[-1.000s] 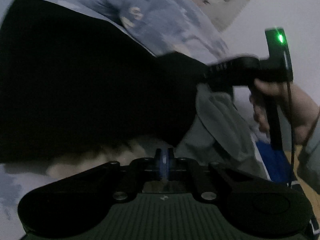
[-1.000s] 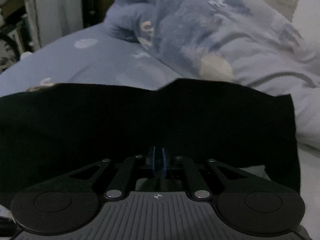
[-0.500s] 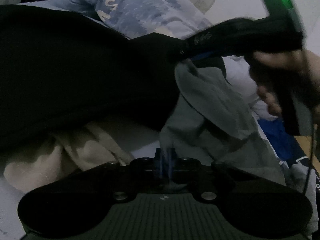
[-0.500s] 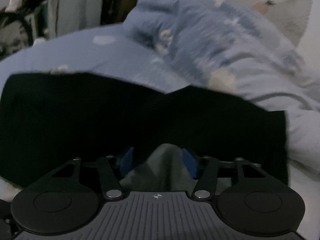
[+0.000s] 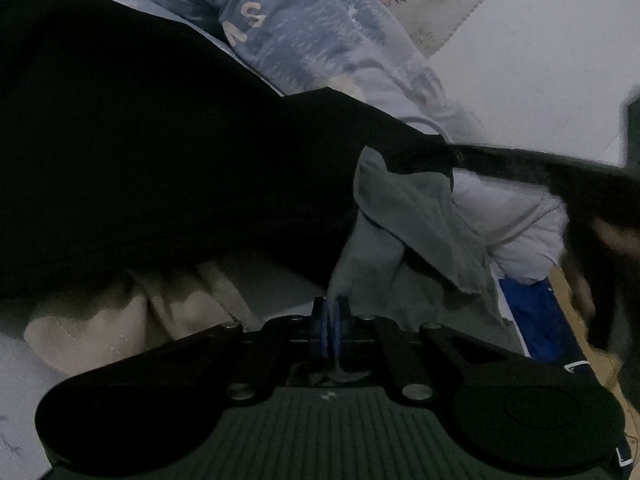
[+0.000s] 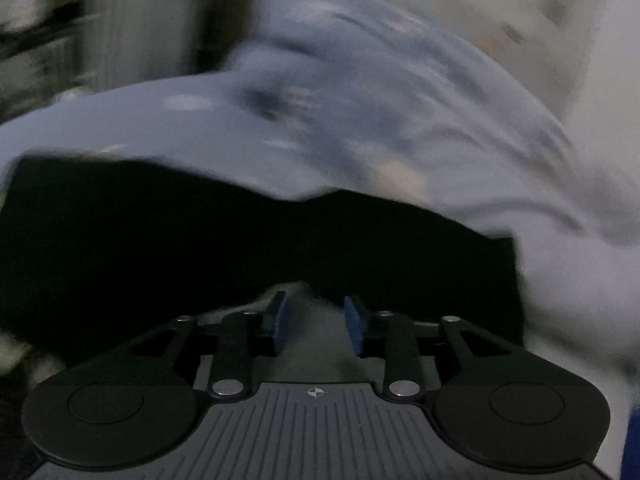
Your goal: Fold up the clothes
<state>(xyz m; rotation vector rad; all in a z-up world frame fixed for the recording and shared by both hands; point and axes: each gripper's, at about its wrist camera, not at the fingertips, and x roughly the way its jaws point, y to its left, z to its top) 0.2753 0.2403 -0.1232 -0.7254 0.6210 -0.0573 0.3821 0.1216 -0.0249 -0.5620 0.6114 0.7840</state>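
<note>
Left wrist view: we see the left tool [image 5: 330, 330] at lower centre, its blue pads clenched on a corner of the grey garment [image 5: 416, 240], which rises from the pads toward the centre right of the frame. A large black garment [image 5: 140, 152] fills the left half and overlaps the grey one's upper edge. Beige cloth [image 5: 132, 312] lies beneath it at lower left, and a blue patterned quilt [image 5: 320, 40] occupies the upper centre of the bed. At the right edge, blurred, the other tool's dark body and part of the person's hand [image 5: 600, 264] cross the frame.

Right wrist view: the right tool [image 6: 316, 330] sits at lower centre, its jaws opening, with a peak of grey cloth [image 6: 312, 320] between the blue pads [image 6: 354, 326]; the pads appear to stand clear of it, so we judge it released. The black garment [image 6: 240, 248] spans the middle band, with the quilt [image 6: 380, 120] above; the whole view is motion-blurred.

We judge the step in hand to be laying out the grey garment for folding. To do it well, we would keep the left hold firm as an anchor, let the right tool spread fully before drawing clear so no fabric snags, then regrasp an opposite corner and draw the cloth taut and free of the black garment.
</note>
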